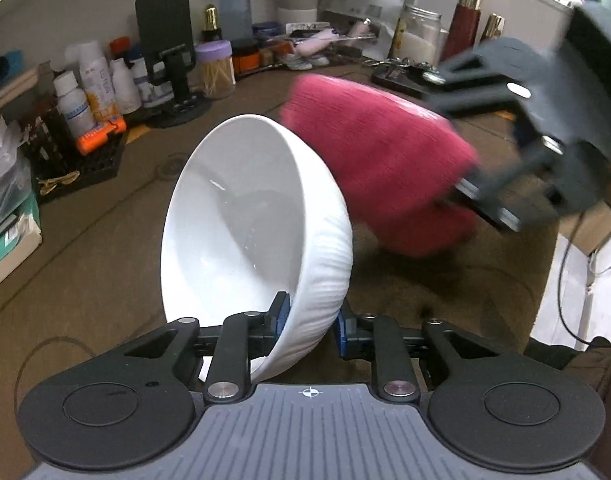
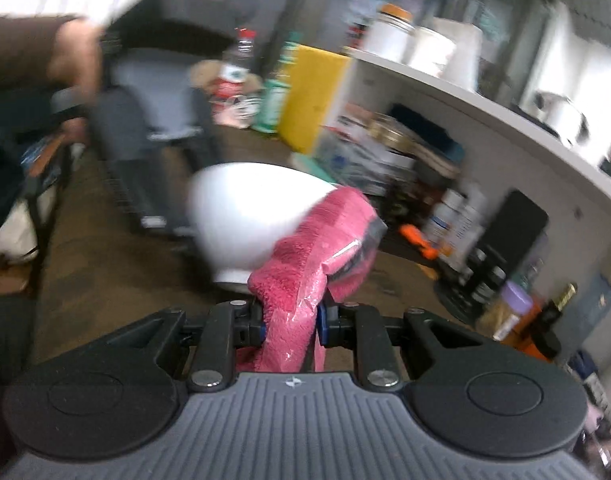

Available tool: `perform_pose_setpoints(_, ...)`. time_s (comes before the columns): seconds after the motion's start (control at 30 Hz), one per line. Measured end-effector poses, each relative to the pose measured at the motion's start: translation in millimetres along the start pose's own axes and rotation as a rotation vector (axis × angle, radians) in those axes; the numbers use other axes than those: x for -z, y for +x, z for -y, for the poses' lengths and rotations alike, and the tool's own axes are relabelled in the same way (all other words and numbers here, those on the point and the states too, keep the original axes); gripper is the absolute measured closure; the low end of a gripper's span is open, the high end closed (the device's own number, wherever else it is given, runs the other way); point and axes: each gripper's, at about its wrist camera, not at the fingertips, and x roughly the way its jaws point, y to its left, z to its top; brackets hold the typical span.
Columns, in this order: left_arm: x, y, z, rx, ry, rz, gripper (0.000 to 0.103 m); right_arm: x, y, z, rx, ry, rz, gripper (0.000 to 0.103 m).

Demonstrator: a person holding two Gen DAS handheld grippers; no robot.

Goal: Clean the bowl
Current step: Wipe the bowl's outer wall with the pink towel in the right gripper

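Nearest the left wrist lens: left gripper (image 1: 309, 322), blue pads clamped on the rim and ribbed wall of the white bowl (image 1: 257, 232). Bowl is held tipped on edge above the brown tabletop (image 1: 85, 264), mouth turned to the left of this view; the inside looks bare and glossy, no residue that I can make out.

Right gripper (image 2: 290, 322) is closed on a pink cloth (image 2: 301, 280), which bunches up past the pads. In the right wrist view the cloth lies over the bowl's outer wall near its foot; contact is likely but blur prevents certainty. From the left wrist view the cloth sits just beside the bowl's outer side.

Step in hand, by my reading: bringing the cloth to the bowl, wiping not yet settled. Next move calls for a firm hold on the rim while the cloth is swung round into the mouth.

Containers behind: clear jar with lilac lid (image 1: 214, 70) holding thin sticks; glass jar (image 1: 419, 34) part full of something white.
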Motion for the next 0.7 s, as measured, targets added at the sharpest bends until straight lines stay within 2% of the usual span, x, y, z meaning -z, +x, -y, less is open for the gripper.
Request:
perform_pose_setpoints(0.17, -4.4, 2.1, -2.3, 0.008, -0.018, -0.006, 0.077, -13.8, -12.7, -12.7, -0.082, -0.009, 0.03, 0.082)
perform_pose_setpoints(0.27, -5.9, 3.0, -1.8, 0.003, -0.025, -0.006, 0.077, -15.7, -4.6, -4.7, -0.065, 0.001, 0.029, 0.082)
perform_pose_setpoints(0.33, -8.2, 4.7, -3.1, -0.01, -0.03, -0.005, 0.078, -13.0, 3.5, 7.0, -0.006, 0.031, 0.011, 0.081)
perform_pose_setpoints(0.37, -9.8, 6.1, -4.6, -0.021, -0.033, -0.006, 0.078, -9.6, 12.7, 20.2, 0.071, 0.064, -0.008, 0.081)
perform_pose_setpoints(0.5, -15.1, 9.6, -10.4, -0.031, -0.043, 0.0, 0.078, 7.2, 34.0, 58.5, 0.239, 0.167, -0.025, 0.081)
perform_pose_setpoints(0.57, -19.7, 11.4, -9.7, -0.069, -0.021, -0.001, 0.076, 16.6, 43.7, 73.0, 0.242, 0.227, -0.022, 0.081)
perform_pose_setpoints(0.63, -21.6, 11.2, -9.4, -0.117, 0.002, -0.002, 0.063, 24.8, 52.7, 82.4, 0.241, 0.271, -0.021, 0.081)
perform_pose_setpoints(0.7, -21.7, 11.9, -8.1, -0.164, 0.03, -0.004, 0.032, 31.4, 61.1, 86.7, 0.236, 0.294, -0.024, 0.081)
